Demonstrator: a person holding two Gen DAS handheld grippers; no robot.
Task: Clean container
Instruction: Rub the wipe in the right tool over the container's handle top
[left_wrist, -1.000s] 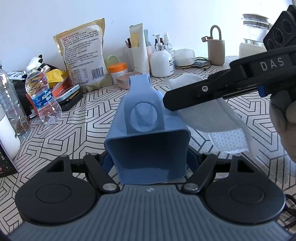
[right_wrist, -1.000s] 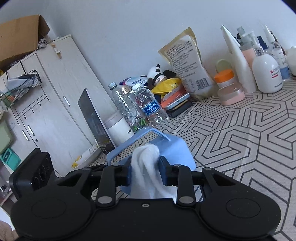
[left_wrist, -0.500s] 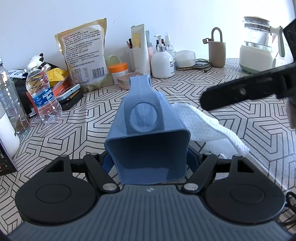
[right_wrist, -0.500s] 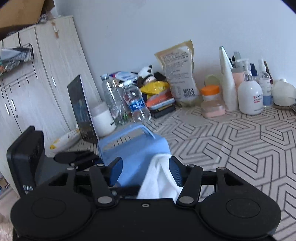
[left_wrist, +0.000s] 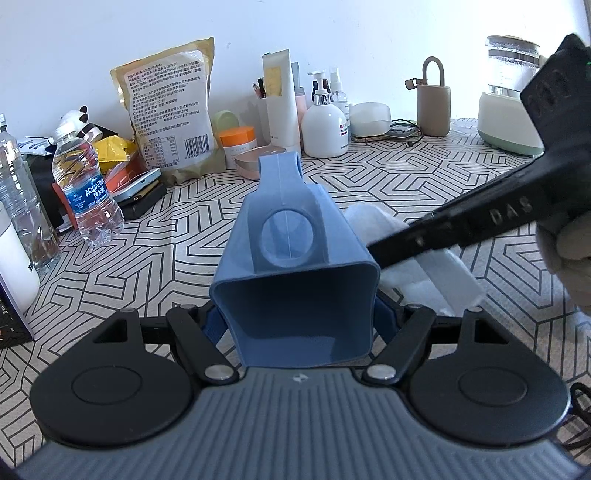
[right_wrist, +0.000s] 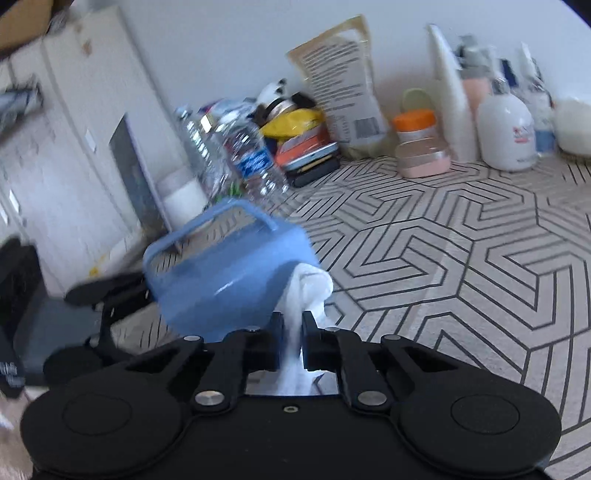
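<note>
Between your left gripper's (left_wrist: 297, 314) jaws sits the blue container (left_wrist: 295, 266), held tight by its sides and tipped so its handle points away from you. Your right gripper (right_wrist: 293, 332) pinches the white cloth (right_wrist: 308, 291) in nearly closed jaws, pressed on the container's side wall. Rub slowly with small strokes (the right view is blurry), and keep the left grip firm.

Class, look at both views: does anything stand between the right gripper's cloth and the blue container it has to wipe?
Nothing visible does. The right gripper is shut on the white cloth, which already lies against the side of the blue container, itself held in the left gripper.
</note>
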